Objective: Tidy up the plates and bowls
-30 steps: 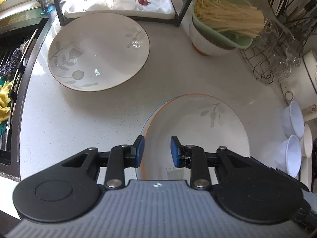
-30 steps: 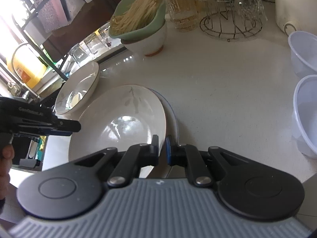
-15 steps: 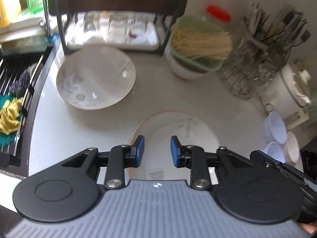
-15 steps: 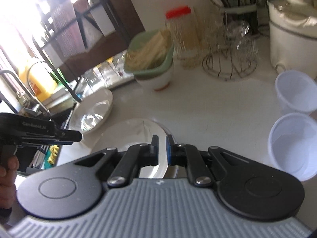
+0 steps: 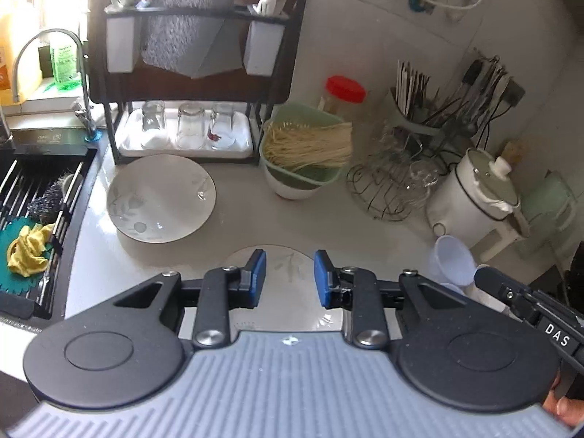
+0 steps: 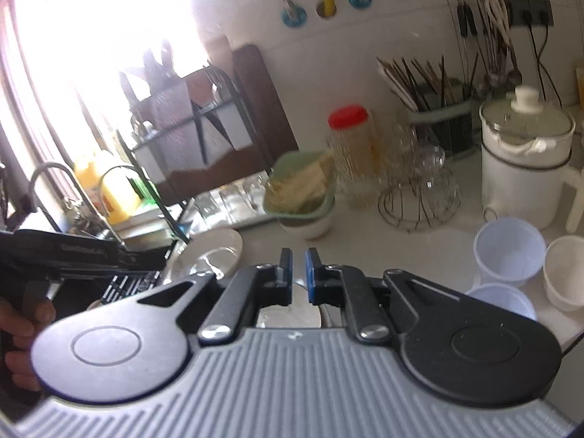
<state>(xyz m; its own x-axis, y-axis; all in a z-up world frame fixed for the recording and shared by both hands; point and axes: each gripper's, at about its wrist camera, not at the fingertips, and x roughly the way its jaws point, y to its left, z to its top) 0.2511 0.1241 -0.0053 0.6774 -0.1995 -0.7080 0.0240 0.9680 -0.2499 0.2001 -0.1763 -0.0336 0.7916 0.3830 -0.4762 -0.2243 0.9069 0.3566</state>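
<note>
A leaf-patterned deep plate [image 5: 160, 199] lies on the white counter in front of the dish rack. A second one [image 5: 288, 266] lies closer, well below my left gripper [image 5: 288, 277], whose blue pads stand apart with nothing between them. In the right wrist view my right gripper [image 6: 297, 273] is shut and empty, high over that near plate [image 6: 288, 314]; the far plate [image 6: 211, 252] shows to its left. A white bowl [image 5: 292, 189] sits under a green colander [image 5: 306, 138] of noodles.
The sink [image 5: 36, 200] with a yellow cloth is at the left. A rack with upturned glasses [image 5: 186, 127], a wire glass stand [image 5: 394, 186], a white pot [image 5: 474, 197] and plastic cups [image 6: 507, 248] line the back and right. A hand [image 6: 22, 328] holds the left tool.
Both grippers have risen away from the counter and tipped up, so the plates look smaller and the wall and rack come into view. The jaws stand as before.
</note>
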